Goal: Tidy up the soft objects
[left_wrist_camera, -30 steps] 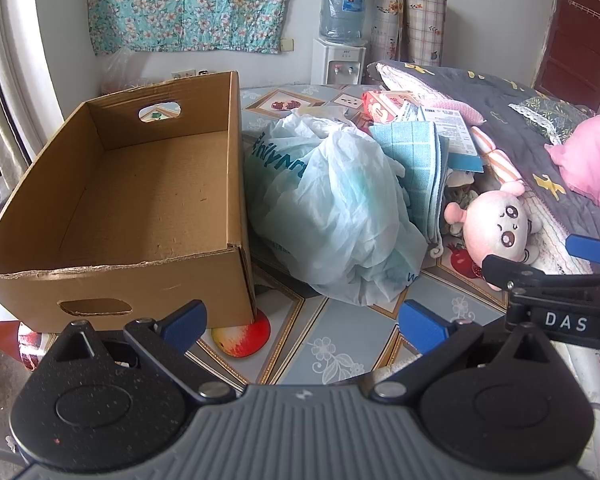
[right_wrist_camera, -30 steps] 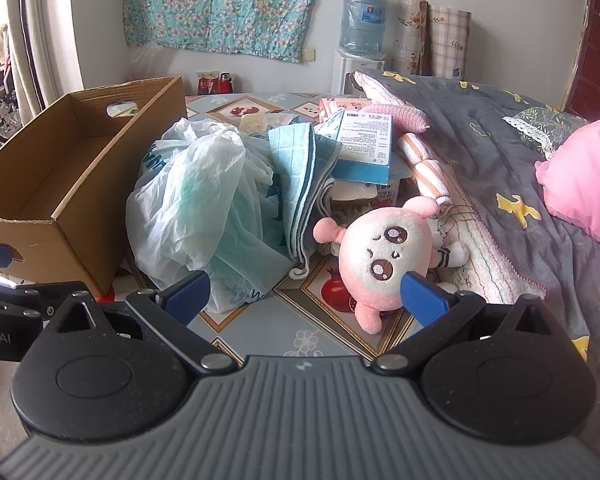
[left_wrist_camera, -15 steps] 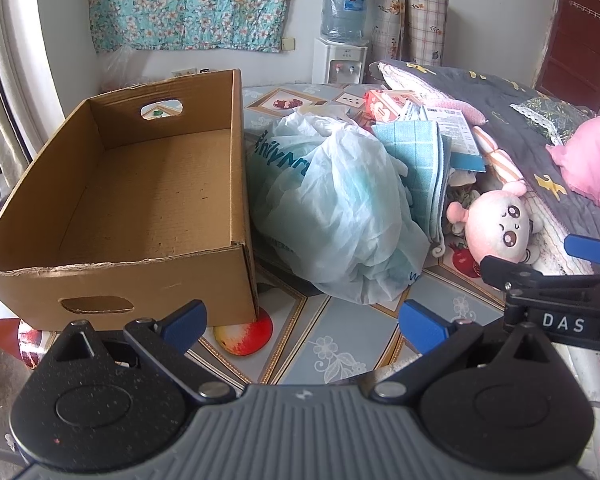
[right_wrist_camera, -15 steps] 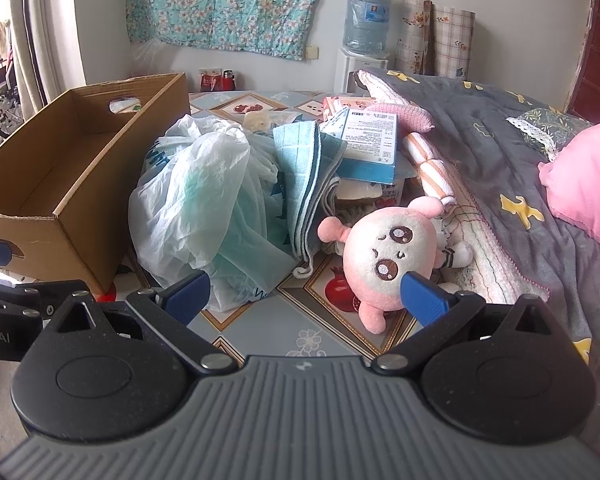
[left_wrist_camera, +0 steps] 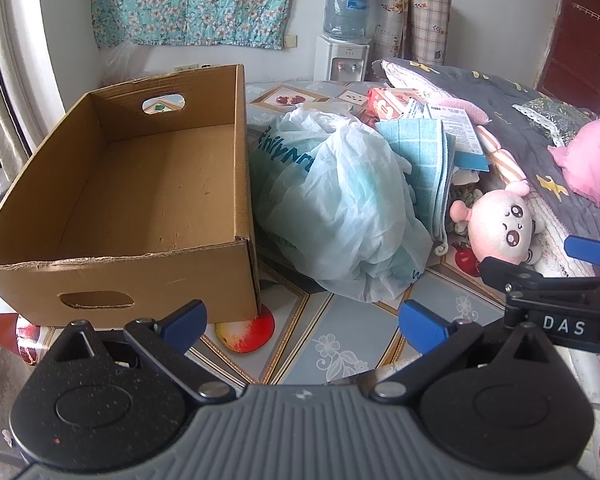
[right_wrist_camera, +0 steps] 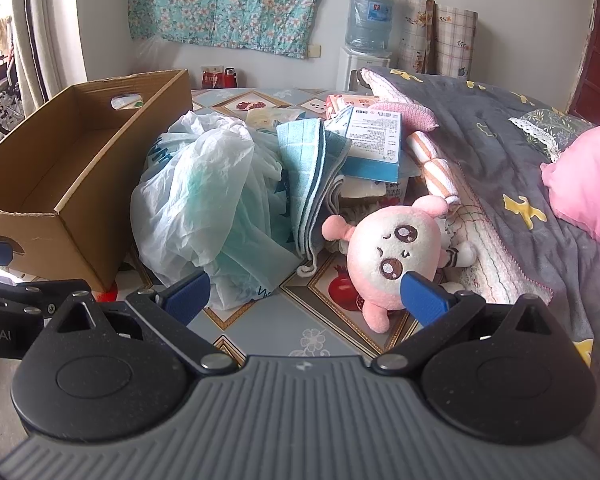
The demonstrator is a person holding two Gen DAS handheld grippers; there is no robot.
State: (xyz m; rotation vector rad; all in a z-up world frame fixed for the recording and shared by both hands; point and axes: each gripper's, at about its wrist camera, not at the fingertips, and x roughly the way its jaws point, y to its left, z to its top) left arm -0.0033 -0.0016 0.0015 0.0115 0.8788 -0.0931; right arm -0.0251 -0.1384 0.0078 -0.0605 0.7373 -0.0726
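An empty cardboard box (left_wrist_camera: pixel 140 184) stands at the left of the table; it also shows in the right wrist view (right_wrist_camera: pixel 60 152). Beside it lie a pale plastic bag (left_wrist_camera: pixel 340 208) (right_wrist_camera: pixel 208 200), a folded blue towel (left_wrist_camera: pixel 420 160) (right_wrist_camera: pixel 312 176) and a pink plush toy (left_wrist_camera: pixel 500 228) (right_wrist_camera: pixel 392 256). My left gripper (left_wrist_camera: pixel 302 318) is open and empty, short of the box's near right corner. My right gripper (right_wrist_camera: pixel 304 292) is open and empty, close in front of the plush toy.
Printed boxes (right_wrist_camera: pixel 372 140) and a striped roll (right_wrist_camera: pixel 432 160) lie behind the towel. A grey quilt (right_wrist_camera: pixel 500 152) with a pink pillow (right_wrist_camera: pixel 588 176) covers the right side. The patterned tabletop (left_wrist_camera: pixel 340 344) shows in front.
Both grippers have moved slightly forward toward the pile. Both stay open; nothing on the table has moved.
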